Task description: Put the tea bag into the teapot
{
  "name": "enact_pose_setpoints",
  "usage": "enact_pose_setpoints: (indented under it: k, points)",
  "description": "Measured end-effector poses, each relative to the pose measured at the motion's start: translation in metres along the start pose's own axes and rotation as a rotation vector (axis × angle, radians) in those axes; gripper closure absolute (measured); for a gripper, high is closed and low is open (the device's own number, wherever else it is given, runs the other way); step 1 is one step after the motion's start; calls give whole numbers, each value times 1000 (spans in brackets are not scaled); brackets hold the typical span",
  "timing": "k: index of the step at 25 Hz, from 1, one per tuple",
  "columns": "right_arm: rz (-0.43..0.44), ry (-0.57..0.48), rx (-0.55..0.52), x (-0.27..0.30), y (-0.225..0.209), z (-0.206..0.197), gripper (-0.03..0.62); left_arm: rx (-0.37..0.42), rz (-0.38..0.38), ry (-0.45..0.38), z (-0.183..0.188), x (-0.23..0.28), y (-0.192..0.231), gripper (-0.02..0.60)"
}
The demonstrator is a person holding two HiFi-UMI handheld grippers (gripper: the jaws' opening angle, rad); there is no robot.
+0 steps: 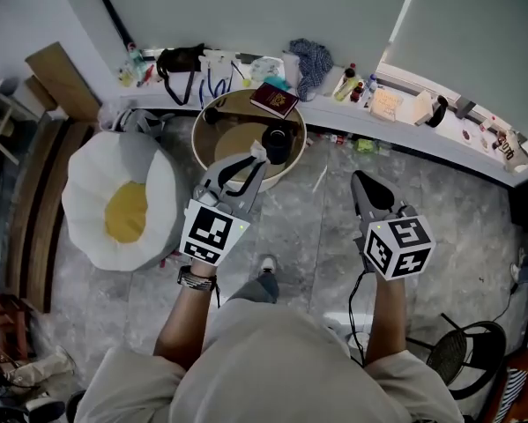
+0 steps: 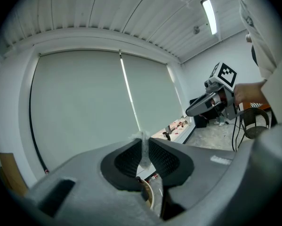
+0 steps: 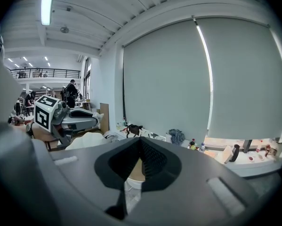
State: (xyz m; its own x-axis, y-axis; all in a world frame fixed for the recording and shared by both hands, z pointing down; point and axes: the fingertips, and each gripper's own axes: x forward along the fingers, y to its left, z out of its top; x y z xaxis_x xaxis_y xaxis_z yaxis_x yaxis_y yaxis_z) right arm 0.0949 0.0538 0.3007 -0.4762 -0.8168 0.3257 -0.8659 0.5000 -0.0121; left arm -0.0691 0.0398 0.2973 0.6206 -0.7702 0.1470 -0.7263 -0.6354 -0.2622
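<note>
Our left fingers [image 2: 168, 160] are pinched tight on the tea bag [image 2: 142, 147], and its crinkly white top pokes up between them. From the head view, we see the tea bag held over the round table [image 1: 219, 135], just beside the dark teapot [image 1: 277, 145]. We cannot tell if the bag touches the pot. The teapot stands on the table, and we cannot see what is inside it. A red book [image 1: 274, 100] lies on the far side of the same table. Our right fingers [image 3: 153, 161] are pressed together with nothing in them. They hang over the floor, well apart from the table. Little bottles [image 1: 352, 85] stand on the long ledge [image 1: 422, 132] by the window. A big soft cushion [image 1: 114, 205] that looks like a fried egg sits on the floor to the left of the table.
</note>
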Motion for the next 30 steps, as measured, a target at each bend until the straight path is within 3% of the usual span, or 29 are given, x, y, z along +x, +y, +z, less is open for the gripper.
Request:
enact_pose_setpoints:
  k: [21, 30]
  points:
    - [-24, 34, 34, 142, -57, 24, 588, -15, -44, 31, -40, 112, 108, 529]
    - [-34, 46, 32, 173, -70, 31, 588, -26, -66, 28, -49, 144, 131, 529]
